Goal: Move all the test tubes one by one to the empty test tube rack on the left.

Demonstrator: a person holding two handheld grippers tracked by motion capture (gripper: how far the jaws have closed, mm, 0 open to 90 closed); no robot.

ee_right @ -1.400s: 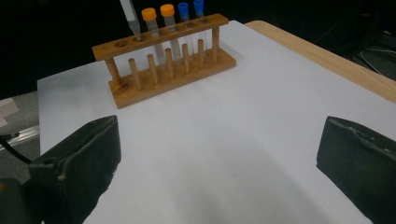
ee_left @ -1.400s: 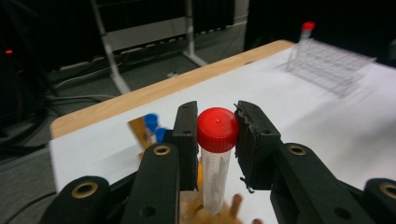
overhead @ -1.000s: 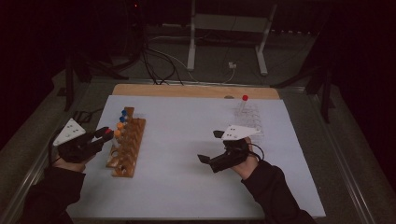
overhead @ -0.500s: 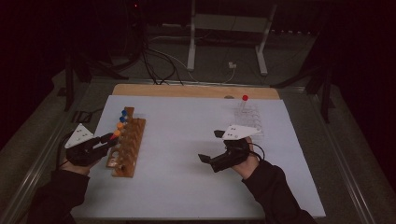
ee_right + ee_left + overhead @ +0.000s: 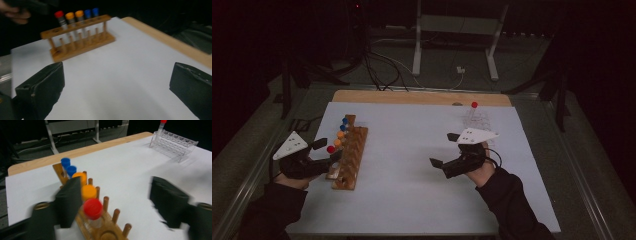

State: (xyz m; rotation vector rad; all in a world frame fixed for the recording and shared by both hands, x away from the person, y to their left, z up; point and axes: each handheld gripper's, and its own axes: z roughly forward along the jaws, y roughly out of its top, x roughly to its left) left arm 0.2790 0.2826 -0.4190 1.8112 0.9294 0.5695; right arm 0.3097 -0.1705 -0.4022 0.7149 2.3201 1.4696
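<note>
A wooden rack (image 5: 352, 155) (image 5: 110, 230) (image 5: 80, 42) stands at the table's left and holds several tubes with blue, orange and red caps. The red-capped tube (image 5: 330, 149) (image 5: 92, 209) (image 5: 60, 15) stands in the rack nearest the person. My left gripper (image 5: 326, 151) (image 5: 120, 205) is around it; its jaws have just been opening, and they now stand wide, with the tube between them next to the left pad. My right gripper (image 5: 443, 149) (image 5: 115, 87) hovers open over the white sheet at mid-right, with nothing between its jaws.
A clear plastic rack (image 5: 479, 121) (image 5: 175, 145) stands at the back right with one red-capped tube (image 5: 474, 105) (image 5: 162, 126) upright in it. A white sheet (image 5: 412, 200) covers the wooden tabletop. Metal stand legs and cables lie beyond the far edge.
The left gripper's jaws have opened and let go of the red-capped tube, which now stands in the wooden rack. The right hand has stayed in place.
</note>
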